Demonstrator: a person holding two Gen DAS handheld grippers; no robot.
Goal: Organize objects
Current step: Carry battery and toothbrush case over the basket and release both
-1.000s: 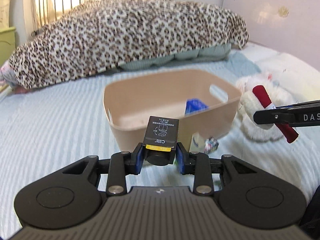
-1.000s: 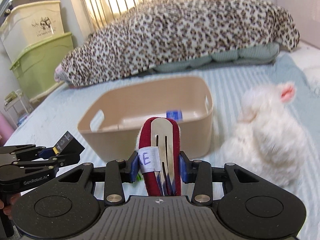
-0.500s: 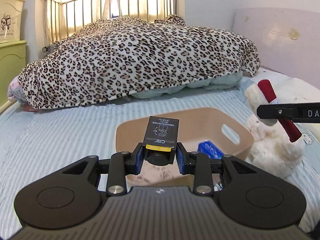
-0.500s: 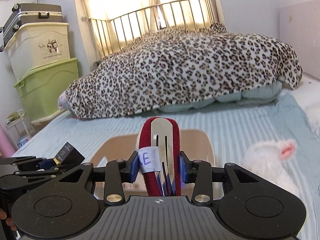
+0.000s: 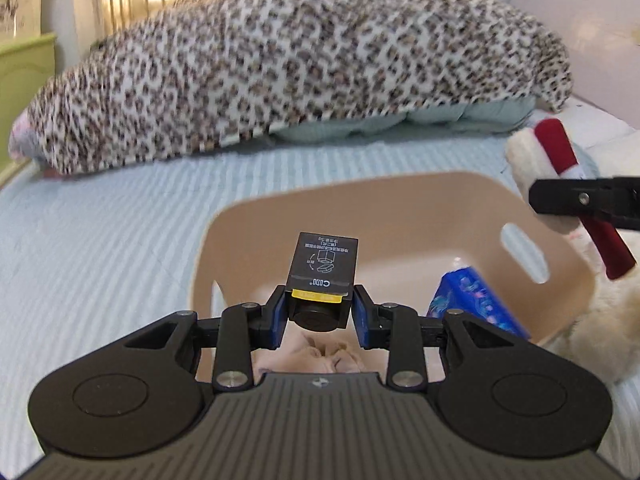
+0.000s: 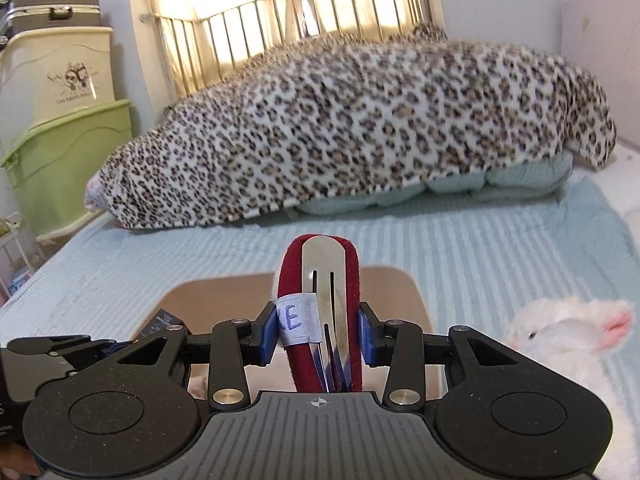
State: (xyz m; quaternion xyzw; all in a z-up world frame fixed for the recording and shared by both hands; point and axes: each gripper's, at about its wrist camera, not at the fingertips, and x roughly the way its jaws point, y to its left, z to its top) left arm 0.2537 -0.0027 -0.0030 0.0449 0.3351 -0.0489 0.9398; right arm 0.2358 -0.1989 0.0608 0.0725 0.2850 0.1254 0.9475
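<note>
My left gripper [image 5: 319, 312] is shut on a small black box [image 5: 323, 268] with a yellow strip and holds it above the near rim of a beige plastic bin [image 5: 400, 200]. A blue packet [image 5: 468, 300] lies inside the bin at the right. My right gripper [image 6: 319, 338] is shut on a red hair clip [image 6: 326, 280] with a metal tongue and a white tag, above the bin [image 6: 396, 280]. The clip [image 5: 556, 144] and the right gripper's fingers [image 5: 580, 200] also show at the right of the left wrist view.
A white plush toy [image 6: 560, 332] lies right of the bin on the light blue striped bedspread [image 6: 480, 248]. A leopard-print blanket [image 5: 280, 72] is heaped at the back. Green and cream storage boxes [image 6: 68, 152] stand left of the bed.
Both grippers have tilted downward and moved closer over the bin, still holding their objects. The bin's inside fills more of the left wrist view.
</note>
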